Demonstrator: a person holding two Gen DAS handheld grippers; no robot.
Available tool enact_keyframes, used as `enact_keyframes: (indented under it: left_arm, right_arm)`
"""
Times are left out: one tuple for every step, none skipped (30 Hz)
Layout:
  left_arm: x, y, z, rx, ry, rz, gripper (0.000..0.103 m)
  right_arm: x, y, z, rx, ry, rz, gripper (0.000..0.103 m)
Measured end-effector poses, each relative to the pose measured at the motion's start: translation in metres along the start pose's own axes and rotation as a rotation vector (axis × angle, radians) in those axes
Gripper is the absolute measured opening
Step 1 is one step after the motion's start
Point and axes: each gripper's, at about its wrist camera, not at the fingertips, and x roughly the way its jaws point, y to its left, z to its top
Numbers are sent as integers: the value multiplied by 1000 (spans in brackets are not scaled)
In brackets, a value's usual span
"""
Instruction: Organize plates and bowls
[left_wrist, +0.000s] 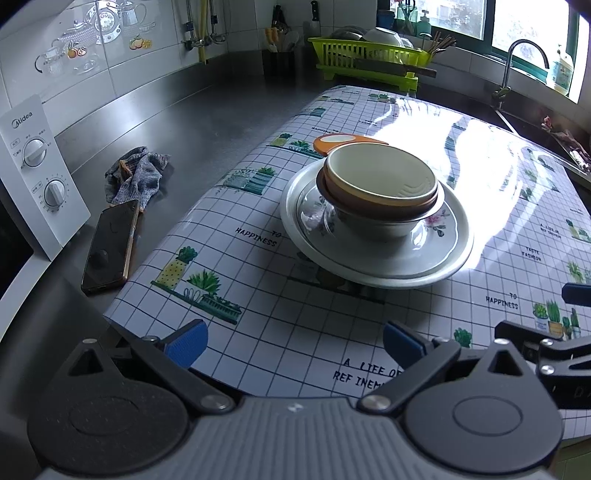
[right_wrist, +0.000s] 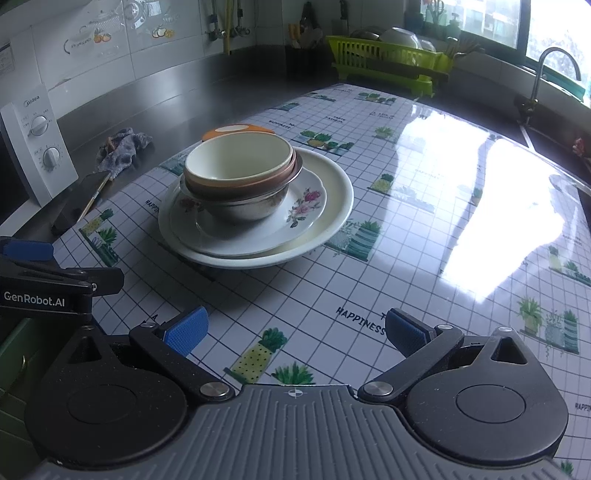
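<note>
Plates and bowls: 1 stack, standing on the grid-patterned plant-print tablecloth (left_wrist: 280, 325) that covers the steel counter (left_wrist: 177, 122).

- Large white plate (left_wrist: 436, 273), bottom of the stack.
- Floral plate (right_wrist: 306, 201), smaller, lying inside the large plate.
- Steel bowl (right_wrist: 247, 210), standing on the floral plate.
- Brown bowl (left_wrist: 373, 206), nested in the steel bowl.
- Cream bowl (right_wrist: 240, 158), nested in the brown bowl, uppermost, upright.
- Orange-rimmed dish (left_wrist: 334, 142), partly hidden just behind the stack on its far side; what kind of dish cannot be told.

Left gripper (left_wrist: 293, 341): blue-padded jaws spread wide, holding nothing, above the near edge of the cloth. The stack lies beyond it, apart from both fingers, slightly right of the gap.

Right gripper (right_wrist: 295, 332): jaws spread wide, holding nothing. The stack lies beyond it and to the left, well apart from the fingers. The left gripper shows at the left edge of this view.

Other items:
- Smartphone (left_wrist: 109, 247), face up on the bare counter, left of the cloth.
- Grey cloth (left_wrist: 138, 175), crumpled, just beyond the phone.
- Midea microwave (left_wrist: 35, 173), far left, 2 dials.
- Green dish rack (left_wrist: 365, 59), far end of the counter, holding dishes.
- Faucet (left_wrist: 517, 62), far right, by the window.
</note>
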Motion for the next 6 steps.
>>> enact_keyframes:
  left_arm:
    - [0, 0, 0, -2, -1, 2, 100]
    - [0, 0, 0, 0, -3, 4, 100]
    - [0, -1, 0, 2, -3, 6, 100]
    - [0, -1, 0, 2, -4, 6, 100]
    - [0, 0, 0, 2, -2, 3, 100]
    - [0, 0, 0, 1, -2, 3, 101]
  right_arm:
    - [0, 0, 0, -2, 0, 0, 103]
    - [0, 0, 0, -3, 0, 0, 103]
    - [0, 0, 0, -2, 1, -1, 103]
    - [0, 0, 0, -1, 2, 0, 103]
    - [0, -1, -1, 0, 3, 1, 103]
    - [1, 0, -1, 0, 3, 1, 103]
